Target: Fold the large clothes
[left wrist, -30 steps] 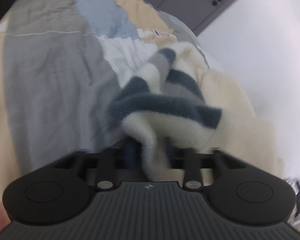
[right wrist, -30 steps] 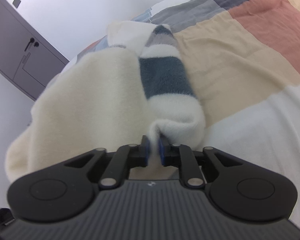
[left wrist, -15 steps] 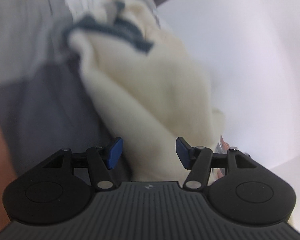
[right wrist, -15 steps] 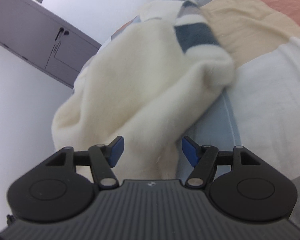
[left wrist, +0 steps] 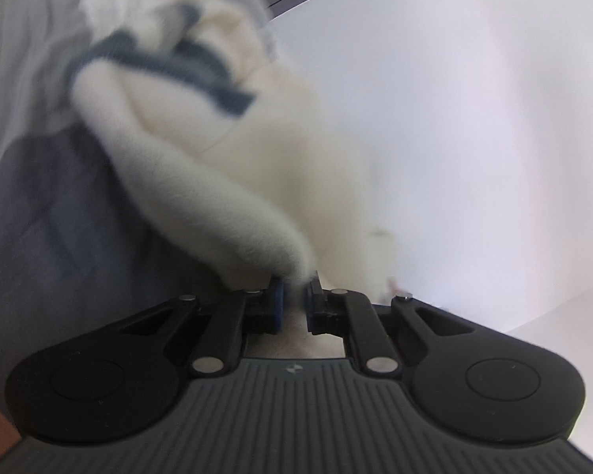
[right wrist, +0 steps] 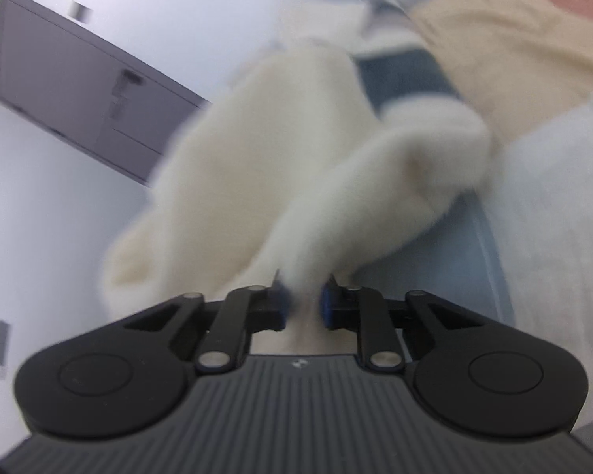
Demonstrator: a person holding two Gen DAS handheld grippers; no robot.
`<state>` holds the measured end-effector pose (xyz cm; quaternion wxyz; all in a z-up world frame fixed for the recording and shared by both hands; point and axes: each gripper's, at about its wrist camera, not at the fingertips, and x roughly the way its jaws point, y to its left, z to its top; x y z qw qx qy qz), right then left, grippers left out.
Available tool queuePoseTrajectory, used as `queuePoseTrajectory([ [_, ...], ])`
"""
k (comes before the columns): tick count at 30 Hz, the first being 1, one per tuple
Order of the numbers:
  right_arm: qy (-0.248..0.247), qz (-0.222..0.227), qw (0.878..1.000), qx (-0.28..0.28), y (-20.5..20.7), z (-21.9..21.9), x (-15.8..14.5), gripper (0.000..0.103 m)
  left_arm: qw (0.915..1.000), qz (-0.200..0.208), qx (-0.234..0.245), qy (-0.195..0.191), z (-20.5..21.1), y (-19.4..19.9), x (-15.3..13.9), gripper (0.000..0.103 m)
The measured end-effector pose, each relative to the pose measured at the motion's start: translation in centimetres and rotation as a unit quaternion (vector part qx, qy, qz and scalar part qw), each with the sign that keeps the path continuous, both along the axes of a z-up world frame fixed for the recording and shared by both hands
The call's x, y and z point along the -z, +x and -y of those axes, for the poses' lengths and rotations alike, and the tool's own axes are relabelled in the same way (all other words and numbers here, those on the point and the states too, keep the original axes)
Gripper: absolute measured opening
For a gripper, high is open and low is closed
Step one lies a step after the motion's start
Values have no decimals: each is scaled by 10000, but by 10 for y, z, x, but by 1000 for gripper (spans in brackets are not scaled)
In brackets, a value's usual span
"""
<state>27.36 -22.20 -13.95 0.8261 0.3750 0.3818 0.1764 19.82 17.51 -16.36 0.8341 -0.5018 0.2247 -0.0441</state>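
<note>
A cream fleece garment (left wrist: 257, 181) with dark blue and grey stripes lies bunched on the patchwork quilt. In the left wrist view a cream fold runs down into my left gripper (left wrist: 293, 296), whose jaws are closing and pinch the fabric between the blue pads. In the right wrist view the same garment (right wrist: 257, 150) drapes from the bed's edge towards the lens. My right gripper (right wrist: 304, 300) has its jaws closing on another cream fold, which the pads squeeze. Both views are blurred.
The quilt (left wrist: 39, 197) shows grey panels to the left of the garment, and pale blue, white and tan panels (right wrist: 533, 237) to its right in the right wrist view. A grey door (right wrist: 71, 79) and a white wall (left wrist: 454, 118) stand behind the bed.
Both grippers let go of the striped part, opened wide over the cream edge, then closed on cream folds. Both views swung towards the wall side of the bed.
</note>
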Motion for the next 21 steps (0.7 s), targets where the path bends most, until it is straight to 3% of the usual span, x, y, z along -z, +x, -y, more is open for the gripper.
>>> queuePoseTrajectory([
  [4,243,1064,9940,-94,-35,14,-45,17,9968,800,-13,8,5,-29,-42,11],
  [9,724,1885,9793,-148,-70,36,-99,16,9853,1641,-215,426,24,-67,-103,11],
  [12,560,2219,9732,-208,-86,38,-131,16,9807,1871,-295,491,34,-80,-131,11],
  [16,697,2480,9659,-258,-96,42,-175,16,9744,2138,-460,521,37,-100,-173,11],
  [21,484,3013,9516,-369,-114,38,-239,16,9651,2394,-638,846,39,-112,-237,11],
])
